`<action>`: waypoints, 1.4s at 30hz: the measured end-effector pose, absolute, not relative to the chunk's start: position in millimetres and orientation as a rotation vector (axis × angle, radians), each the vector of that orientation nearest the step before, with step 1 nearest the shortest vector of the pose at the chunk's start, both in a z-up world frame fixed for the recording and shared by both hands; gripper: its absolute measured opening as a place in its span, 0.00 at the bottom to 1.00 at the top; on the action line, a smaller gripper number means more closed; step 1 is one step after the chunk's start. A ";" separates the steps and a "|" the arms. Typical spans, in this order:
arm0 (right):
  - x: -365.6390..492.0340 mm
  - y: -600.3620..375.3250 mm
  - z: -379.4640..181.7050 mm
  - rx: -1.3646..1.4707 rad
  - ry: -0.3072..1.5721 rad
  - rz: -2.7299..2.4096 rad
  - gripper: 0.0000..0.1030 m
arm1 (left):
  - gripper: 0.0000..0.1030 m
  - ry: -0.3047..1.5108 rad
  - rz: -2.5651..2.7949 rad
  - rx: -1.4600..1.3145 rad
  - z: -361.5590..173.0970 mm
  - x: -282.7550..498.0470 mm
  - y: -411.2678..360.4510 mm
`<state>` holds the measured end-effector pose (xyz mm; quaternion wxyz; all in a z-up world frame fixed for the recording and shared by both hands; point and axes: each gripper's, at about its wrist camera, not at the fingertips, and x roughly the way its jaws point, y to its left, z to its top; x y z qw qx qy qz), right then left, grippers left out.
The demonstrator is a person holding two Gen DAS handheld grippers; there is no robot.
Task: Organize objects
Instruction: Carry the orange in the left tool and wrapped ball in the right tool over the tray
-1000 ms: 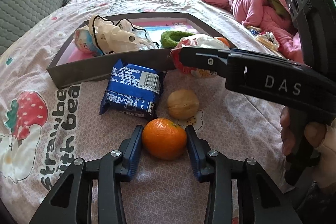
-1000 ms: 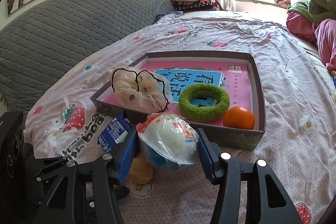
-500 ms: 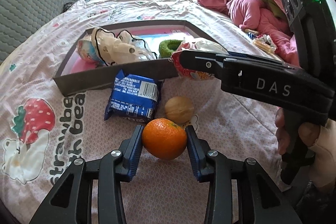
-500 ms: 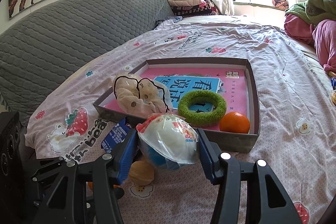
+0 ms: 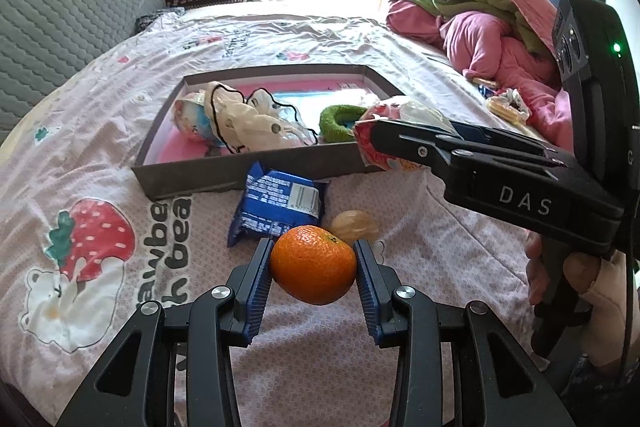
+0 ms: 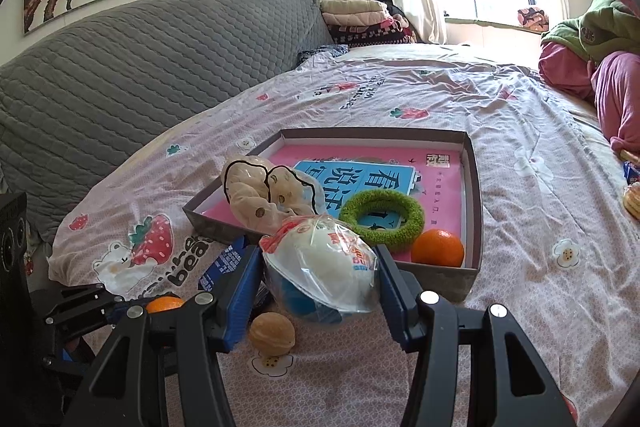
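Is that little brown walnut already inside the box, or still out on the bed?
Out. The walnut lies on the bedsheet, in front of the box, beside the blue snack packet.

The right gripper (image 5: 362,139) bore the white letters "DAS" on its side. The bedsheet (image 6: 400,99) read "bear" beside a strawberry — partly hidden. Large Chinese characters stood upside down on the blue book cover (image 6: 360,175) inside the box (image 6: 474,187) — too unclear to give.
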<state>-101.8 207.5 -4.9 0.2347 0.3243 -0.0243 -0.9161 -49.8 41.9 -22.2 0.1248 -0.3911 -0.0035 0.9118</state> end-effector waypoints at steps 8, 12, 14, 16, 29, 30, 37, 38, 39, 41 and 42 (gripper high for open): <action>-96.7 211.5 4.2 0.820 -0.065 -2.557 0.54 | 0.40 -0.013 2.724 -1.097 -11.8 -48.0 30.4; -92.6 214.9 12.1 0.759 -0.057 -2.587 0.54 | 0.40 -0.029 2.760 -1.080 -6.5 -49.0 21.7; -90.2 215.7 15.6 0.730 -0.044 -2.607 0.54 | 0.40 -0.028 2.784 -1.066 -3.6 -50.0 17.1; -87.3 216.2 19.6 0.696 -0.028 -2.630 0.54 | 0.40 -0.036 2.800 -1.058 -0.9 -51.8 12.6; -81.0 224.4 37.7 0.560 0.068 -2.748 0.54 | 0.40 -0.081 2.884 -0.990 10.2 -55.9 -10.1; -81.4 224.7 38.1 0.555 0.069 -2.754 0.54 | 0.40 -0.079 2.888 -0.990 9.6 -56.1 -10.0; -86.8 231.2 38.4 0.552 0.048 -2.774 0.54 | 0.40 -0.076 2.894 -0.974 9.3 -62.7 -10.9; -87.9 232.4 38.2 0.552 0.045 -2.779 0.54 | 0.40 -0.075 2.895 -0.970 10.0 -65.5 -11.2; -88.6 233.6 37.8 0.553 0.041 -2.781 0.54 | 0.40 -0.079 2.895 -0.967 11.1 -67.2 -11.1; -90.5 235.3 37.4 0.554 0.031 -2.786 0.54 | 0.40 -0.090 2.898 -0.959 13.0 -72.9 -12.0; -91.2 236.0 37.5 0.556 0.029 -2.786 0.54 | 0.40 -0.095 2.900 -0.955 13.8 -75.4 -12.3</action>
